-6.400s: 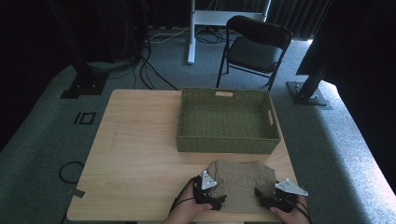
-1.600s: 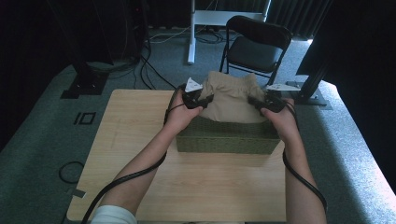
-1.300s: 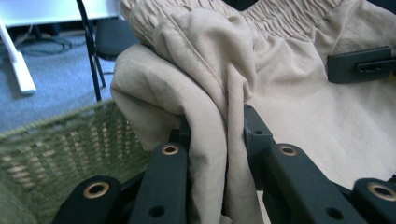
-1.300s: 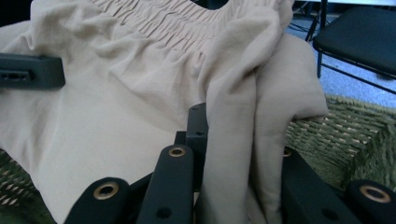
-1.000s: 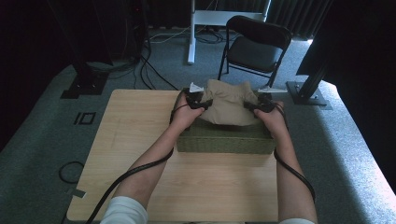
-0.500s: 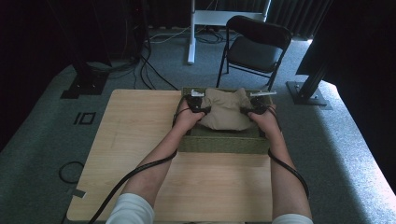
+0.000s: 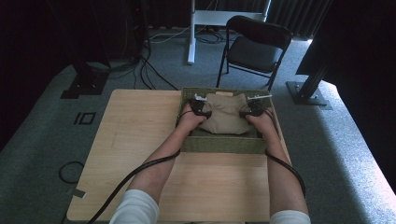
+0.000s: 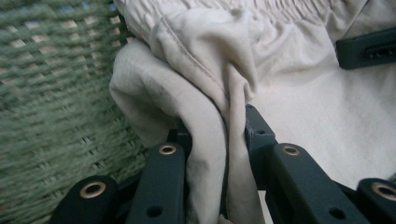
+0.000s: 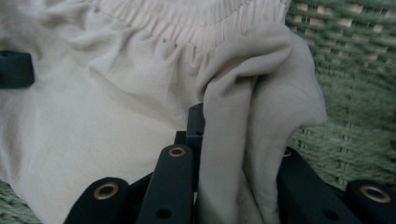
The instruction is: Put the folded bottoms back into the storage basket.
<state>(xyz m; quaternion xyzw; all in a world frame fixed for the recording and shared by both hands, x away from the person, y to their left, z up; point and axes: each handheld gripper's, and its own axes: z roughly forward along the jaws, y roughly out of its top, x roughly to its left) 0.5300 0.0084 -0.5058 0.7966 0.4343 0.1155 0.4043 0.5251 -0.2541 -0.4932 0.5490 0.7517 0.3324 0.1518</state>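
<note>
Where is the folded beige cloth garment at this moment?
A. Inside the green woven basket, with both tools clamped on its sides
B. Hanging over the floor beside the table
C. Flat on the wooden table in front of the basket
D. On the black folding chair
A: the folded beige cloth garment sits within the green woven basket, the left tool and right tool each pinching a fold.

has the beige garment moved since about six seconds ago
Yes. The beige garment went from the table's near edge forward into the green woven basket, both claws clamped on it.
</note>
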